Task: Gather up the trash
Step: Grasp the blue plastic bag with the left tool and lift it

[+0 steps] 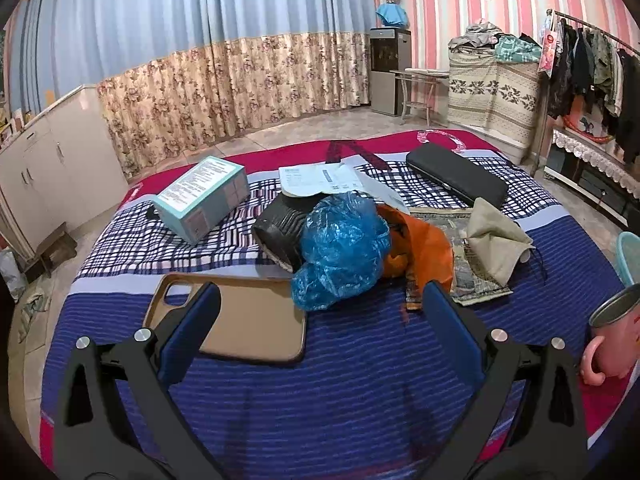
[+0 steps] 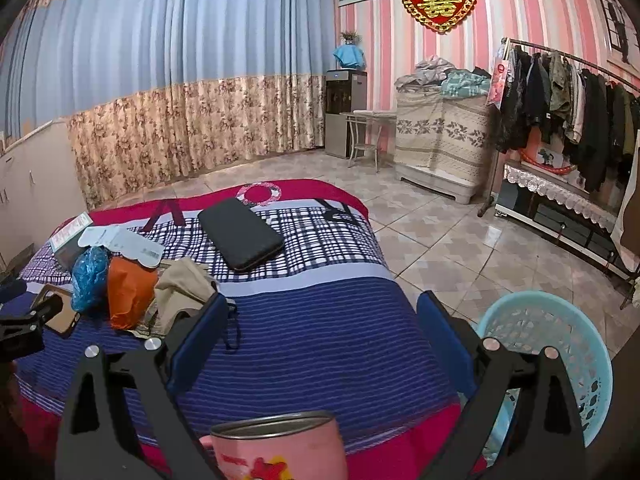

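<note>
A: Trash is what we see heaped mid-bed: a crumpled blue bag (image 1: 340,250) touching an orange bag (image 1: 420,248), with a beige cloth (image 1: 494,236) on their right.

B: And containers? We see a turquoise basket (image 2: 560,344) on the floor just off the bed's right corner. Its inside is mostly hidden behind our right gripper (image 2: 322,312), so we cannot tell what it holds.

A: A pink mug (image 2: 280,452) stands at the near edge of the bed (image 1: 340,380), mouth up; we cannot see into it.

B: Around the heap we find a tan phone case (image 1: 248,316) lying flat, inside up, camera cutout at its far-left end. It lies just left of the blue bag.

A: Behind are a pale box (image 1: 202,198), a black rolled thing (image 1: 280,228) under paper sheets (image 1: 320,180), and a black case (image 1: 456,178) further right.

B: The blue bag's long axis runs from near-left to far-right. The orange one slopes down toward the near side.

A: Our left gripper (image 1: 320,308) hangs over the bed before the heap, fingers spread wide, holding nothing; the phone case lies partly behind the left finger.

B: The right gripper's fingers are also wide apart and empty, over bare blanket.
</note>
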Tool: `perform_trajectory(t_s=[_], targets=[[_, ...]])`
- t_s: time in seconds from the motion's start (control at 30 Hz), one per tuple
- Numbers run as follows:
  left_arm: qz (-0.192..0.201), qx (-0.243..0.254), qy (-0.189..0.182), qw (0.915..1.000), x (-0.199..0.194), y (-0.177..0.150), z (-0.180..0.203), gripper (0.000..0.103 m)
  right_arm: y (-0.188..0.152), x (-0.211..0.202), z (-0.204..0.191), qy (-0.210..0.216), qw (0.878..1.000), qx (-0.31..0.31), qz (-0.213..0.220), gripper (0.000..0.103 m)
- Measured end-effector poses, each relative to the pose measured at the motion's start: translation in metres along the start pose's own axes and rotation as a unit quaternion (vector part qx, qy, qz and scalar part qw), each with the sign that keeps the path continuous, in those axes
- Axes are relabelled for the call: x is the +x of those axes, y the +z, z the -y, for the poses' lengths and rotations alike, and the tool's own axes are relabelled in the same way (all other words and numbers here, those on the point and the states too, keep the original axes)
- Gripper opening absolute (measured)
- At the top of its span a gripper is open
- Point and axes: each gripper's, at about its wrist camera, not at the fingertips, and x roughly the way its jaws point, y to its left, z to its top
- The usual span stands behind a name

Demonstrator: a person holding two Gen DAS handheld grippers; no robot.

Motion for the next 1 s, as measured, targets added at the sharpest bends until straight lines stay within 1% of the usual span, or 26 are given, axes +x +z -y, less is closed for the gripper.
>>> perform_trajectory(t_s=[0.07, 0.17, 0.27, 0.3, 0.33, 0.37, 0.4, 0.43, 0.5, 0.53, 0.57, 0.67, 0.77, 0.8, 0.83, 0.9, 1.0], targets=[[0.0, 0.002, 0.0, 1.0, 0.007, 0.002, 0.001, 0.097, 0.0, 0.0, -0.005, 0.001, 1.0, -0.004, -0.002, 0.093], [-0.009, 0.002, -0.015, 0.9999, 0.023, 0.01, 0.003, 0.097, 0.001, 0.004, -0.014, 0.004, 1.0, -0.01, -0.004, 0.093], [-0.006, 0.017, -0.009, 0.9998, 0.043, 0.02, 0.008, 0.097, 0.002, 0.007, -0.022, 0.01, 1.0, -0.011, -0.006, 0.093], [-0.015, 0.016, -0.009, 0.9997, 0.051, 0.021, 0.009, 0.094, 0.003, 0.008, -0.024, 0.012, 1.0, -0.01, -0.007, 0.093], [-0.023, 0.014, -0.013, 0.9996, 0.057, 0.022, 0.009, 0.089, 0.003, 0.009, -0.03, 0.016, 1.0, -0.008, -0.011, 0.093], [-0.033, 0.013, -0.02, 0.9992, 0.062, 0.022, 0.009, 0.078, 0.003, 0.011, -0.034, 0.02, 1.0, -0.007, -0.014, 0.093], [-0.044, 0.014, -0.031, 0.9985, 0.068, 0.02, 0.008, 0.069, 0.003, 0.012, -0.039, 0.025, 1.0, -0.007, -0.016, 0.093], [-0.047, 0.017, -0.034, 0.9982, 0.07, 0.018, 0.009, 0.066, 0.003, 0.013, -0.044, 0.028, 0.999, -0.01, -0.017, 0.093], [-0.044, 0.032, -0.031, 0.998, 0.072, 0.013, 0.011, 0.049, 0.003, 0.015, -0.054, 0.033, 0.999, -0.018, -0.021, 0.093], [-0.044, 0.039, -0.033, 0.9977, 0.072, 0.009, 0.011, 0.043, 0.002, 0.016, -0.061, 0.035, 0.999, -0.025, -0.023, 0.093], [-0.043, 0.039, -0.036, 0.9977, 0.07, 0.008, 0.009, 0.033, 0.002, 0.017, -0.065, 0.036, 0.999, -0.031, -0.025, 0.093], [-0.022, 0.029, -0.038, 0.9986, 0.048, 0.005, -0.003, 0.032, -0.004, 0.018, -0.081, 0.04, 0.997, -0.052, -0.033, 0.093], [0.009, 0.016, -0.039, 0.9991, 0.016, 0.002, -0.026, 0.032, -0.011, 0.019, -0.092, 0.045, 0.996, -0.067, -0.042, 0.093], [0.022, 0.018, -0.026, 0.9992, 0.007, 0.0, -0.033, 0.032, -0.013, 0.019, -0.095, 0.049, 0.996, -0.067, -0.044, 0.093], [0.031, 0.022, -0.005, 0.9993, 0.002, -0.004, -0.041, 0.032, -0.015, 0.02, -0.098, 0.056, 0.995, -0.063, -0.047, 0.093], [0.031, 0.021, 0.019, 0.9991, 0.002, -0.011, -0.055, 0.032, -0.017, 0.02, -0.107, 0.068, 0.995, -0.057, -0.049, 0.093], [0.004, -0.01, 0.038, 0.9992, 0.013, -0.023, -0.08, 0.032, -0.018, 0.026, -0.124, 0.079, 0.993, -0.064, -0.053, 0.093]])
